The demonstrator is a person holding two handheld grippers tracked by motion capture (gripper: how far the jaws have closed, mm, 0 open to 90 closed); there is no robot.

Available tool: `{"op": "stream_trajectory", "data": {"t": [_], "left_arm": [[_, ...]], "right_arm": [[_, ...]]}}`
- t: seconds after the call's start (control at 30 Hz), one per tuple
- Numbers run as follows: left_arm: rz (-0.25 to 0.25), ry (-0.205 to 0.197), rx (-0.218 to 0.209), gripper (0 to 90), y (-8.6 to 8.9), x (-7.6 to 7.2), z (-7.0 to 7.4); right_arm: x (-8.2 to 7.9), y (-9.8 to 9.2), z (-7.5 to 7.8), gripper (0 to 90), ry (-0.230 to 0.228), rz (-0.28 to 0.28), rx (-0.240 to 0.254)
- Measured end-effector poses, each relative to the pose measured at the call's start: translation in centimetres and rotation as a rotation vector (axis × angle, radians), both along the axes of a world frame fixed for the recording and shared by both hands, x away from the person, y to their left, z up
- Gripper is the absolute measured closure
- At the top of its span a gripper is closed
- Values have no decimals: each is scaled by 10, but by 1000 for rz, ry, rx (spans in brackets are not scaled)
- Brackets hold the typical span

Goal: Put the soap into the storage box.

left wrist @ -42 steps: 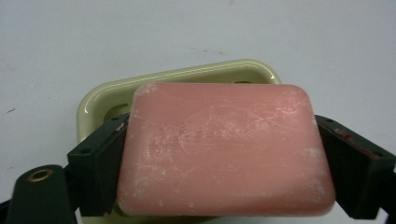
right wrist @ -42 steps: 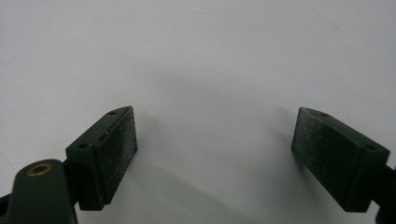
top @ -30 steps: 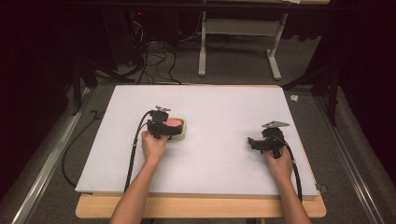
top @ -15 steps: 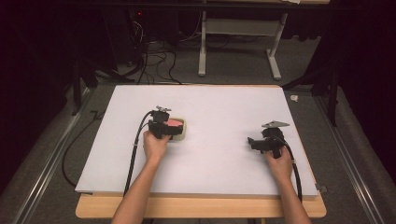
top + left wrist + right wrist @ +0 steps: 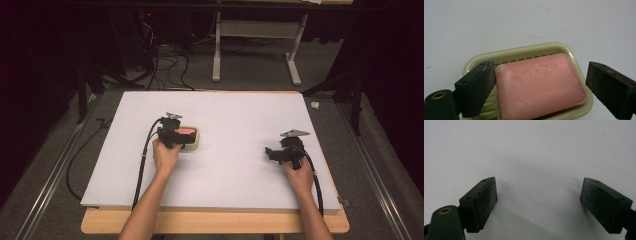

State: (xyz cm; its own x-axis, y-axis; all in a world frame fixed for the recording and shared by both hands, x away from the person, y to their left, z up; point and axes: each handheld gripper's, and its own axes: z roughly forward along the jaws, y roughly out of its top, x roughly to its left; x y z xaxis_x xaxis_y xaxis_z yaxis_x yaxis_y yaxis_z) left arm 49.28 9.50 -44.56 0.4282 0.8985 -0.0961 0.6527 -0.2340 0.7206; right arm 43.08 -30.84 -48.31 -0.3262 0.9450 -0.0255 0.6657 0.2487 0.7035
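A pink bar of soap (image 5: 540, 86) lies in a pale green soap dish (image 5: 524, 51) on the white board. In the high view the soap (image 5: 186, 131) and its dish (image 5: 196, 141) sit left of the middle. My left gripper (image 5: 541, 87) stands open over the dish, one jaw on each side of the soap, the left jaw close against the bar's end and the right jaw apart from it. It shows in the high view as the left gripper (image 5: 176, 136). My right gripper (image 5: 537, 202) is open over bare white board, seen from above as the right gripper (image 5: 272, 152).
The white board (image 5: 235, 120) lies on a wooden table (image 5: 215, 222). A black cable trails from each gripper toward the front edge. Beyond the table are a grey floor, cables and a white stand's legs (image 5: 255, 55).
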Motion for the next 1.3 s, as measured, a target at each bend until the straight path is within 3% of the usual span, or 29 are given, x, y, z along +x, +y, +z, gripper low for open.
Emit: {"op": "stream_trajectory", "data": {"t": [0.53,0.77,1.3], "left_arm": [[-49,-62,-17,121,1,-17,19],[-78,-73,-48,134,4,-25,22],[-106,-88,-68,143,15,-41,27]], "right_arm": [[0,0,0,147,0,0,0],[0,0,0,147,0,0,0],[0,0,0,147,0,0,0]]}}
